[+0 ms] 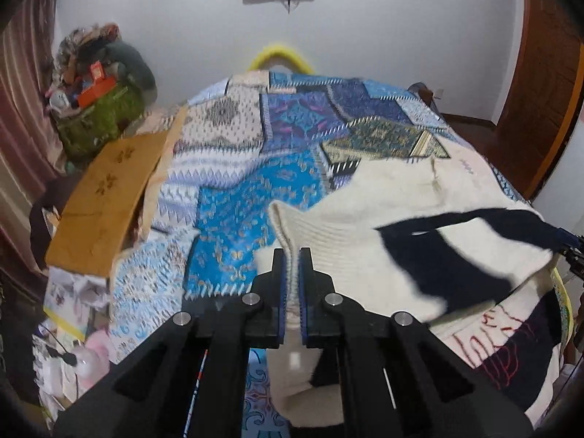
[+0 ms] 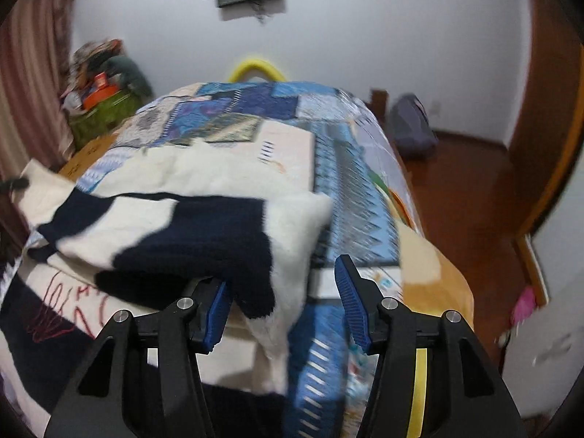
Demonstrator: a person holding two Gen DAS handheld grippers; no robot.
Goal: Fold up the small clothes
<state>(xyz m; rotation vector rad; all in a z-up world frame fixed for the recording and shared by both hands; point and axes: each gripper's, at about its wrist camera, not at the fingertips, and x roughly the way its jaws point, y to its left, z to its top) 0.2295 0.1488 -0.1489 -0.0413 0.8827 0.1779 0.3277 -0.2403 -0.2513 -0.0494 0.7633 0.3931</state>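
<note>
A cream knit sweater with navy patches (image 1: 401, 226) lies across the patchwork bed. My left gripper (image 1: 292, 259) is shut on its ribbed cream edge and holds that edge lifted. In the right wrist view the sweater (image 2: 204, 233) drapes over the left finger of my right gripper (image 2: 284, 288), whose jaws stand wide apart. A flap of cloth hangs between the blue pads (image 2: 350, 299), which do not pinch it. A second garment with red stitched lettering (image 1: 503, 335) lies under the sweater, also seen in the right wrist view (image 2: 62, 317).
The blue patchwork bedspread (image 1: 255, 189) covers the bed. A brown cardboard sheet (image 1: 106, 197) lies on its left edge. A green basket piled with clutter (image 1: 98, 102) stands at the far left. A grey bag (image 2: 412, 127) sits on the wooden floor right of the bed.
</note>
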